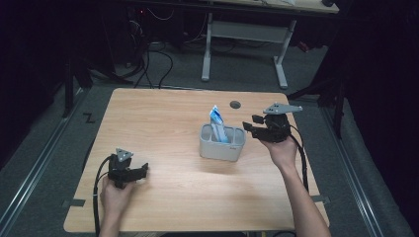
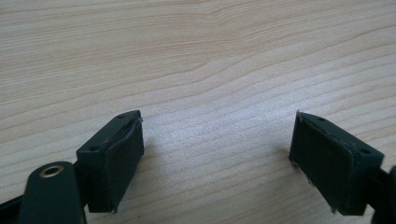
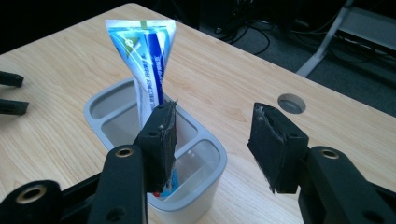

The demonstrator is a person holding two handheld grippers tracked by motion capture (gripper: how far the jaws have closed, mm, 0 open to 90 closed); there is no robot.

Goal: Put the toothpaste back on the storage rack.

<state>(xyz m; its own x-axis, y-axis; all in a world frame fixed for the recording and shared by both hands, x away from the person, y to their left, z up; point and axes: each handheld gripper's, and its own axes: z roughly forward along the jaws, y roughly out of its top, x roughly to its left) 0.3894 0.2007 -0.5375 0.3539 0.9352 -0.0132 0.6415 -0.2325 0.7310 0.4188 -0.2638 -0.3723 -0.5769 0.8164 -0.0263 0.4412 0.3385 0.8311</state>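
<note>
A grey plastic holder (image 1: 222, 143) with several compartments stands at the middle of the wooden table (image 1: 163, 118). A blue-and-white toothpaste tube (image 1: 218, 124) stands upright in it, crimped end up. In the right gripper view the tube (image 3: 145, 58) rises from the holder (image 3: 212, 163) just beyond the jaws. My right gripper (image 1: 249, 124) is open, just right of the holder, with nothing between its pads (image 3: 163, 140). My left gripper (image 1: 144, 170) rests open near the table's front left. Bare wood lies between the left gripper's pads (image 2: 122, 161).
A round grey cable hole (image 1: 235, 104) sits in the table behind the holder. Beyond the far edge stand a white desk frame (image 1: 244, 34) and loose cables on dark carpet. Cables trail from both grippers over the front edge.
</note>
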